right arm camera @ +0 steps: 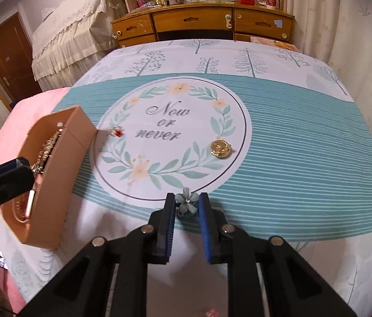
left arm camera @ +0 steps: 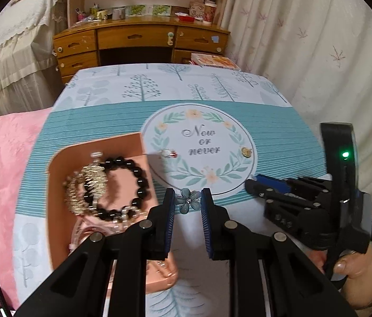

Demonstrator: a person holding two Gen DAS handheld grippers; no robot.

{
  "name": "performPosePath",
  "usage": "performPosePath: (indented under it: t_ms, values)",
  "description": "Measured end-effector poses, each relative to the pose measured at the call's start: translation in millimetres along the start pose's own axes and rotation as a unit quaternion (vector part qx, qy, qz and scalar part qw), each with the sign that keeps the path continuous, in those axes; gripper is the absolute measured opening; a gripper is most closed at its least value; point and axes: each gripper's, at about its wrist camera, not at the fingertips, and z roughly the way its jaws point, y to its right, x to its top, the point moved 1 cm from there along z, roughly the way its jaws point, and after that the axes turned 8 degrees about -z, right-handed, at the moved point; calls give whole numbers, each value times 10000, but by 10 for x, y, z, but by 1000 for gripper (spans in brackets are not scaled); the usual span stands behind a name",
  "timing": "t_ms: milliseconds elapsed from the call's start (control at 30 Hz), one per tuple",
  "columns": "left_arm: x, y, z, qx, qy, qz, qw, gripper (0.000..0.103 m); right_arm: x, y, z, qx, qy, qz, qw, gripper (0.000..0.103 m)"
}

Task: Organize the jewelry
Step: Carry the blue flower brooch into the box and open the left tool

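1. Your left tool is nearly closed, its blue pads against the petals of the first blue flower, just at the near edge of the printed circle on the cloth.
2. Your right tool is equally narrow and pinches the second blue flower, also at the circle's near edge.
3. The pink box sits at the circle's left side, one corner touching its rim. It holds a black bead bracelet and a gold chain piece.
4. From the right wrist, your left tool's tip overlaps the box's near rim; you cannot tell whether they touch.
5. A ring with a red stone lies on the circle's left edge.
6. A round gold piece lies inside the circle, toward its right.
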Motion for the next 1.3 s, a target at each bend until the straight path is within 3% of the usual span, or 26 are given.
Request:
performPosePath:
  t_ms: [267, 500, 700, 933, 1133, 1300]
  values:
    - [89, -288, -421, 290, 316, -167, 9989, 17, 279, -138, -636, 418, 642, -40, 9971, 17]
    - [203, -371, -769, 255, 589, -202, 9977, 17, 629, -393, -1314, 978, 1270, -270, 9867, 17]
    - [282, -378, -1025, 234, 848, -119, 9961, 17, 792, -750, -1630, 1320, 1573, -631, 9767, 18]
    - [210, -477, -1044, 250, 756, -145, 9967, 17, 741, -1087, -1299, 1556, 1117, -824, 9780, 18]
    - [95, -686, -763, 188, 354, -393, 9984, 17, 594, -1176, -821, 1658, 448, -662, 9829, 18]
    - [137, -837, -509, 203, 124, -511, 9984, 18, 712, -1198, -538, 1584, 171, -528, 9858, 18]
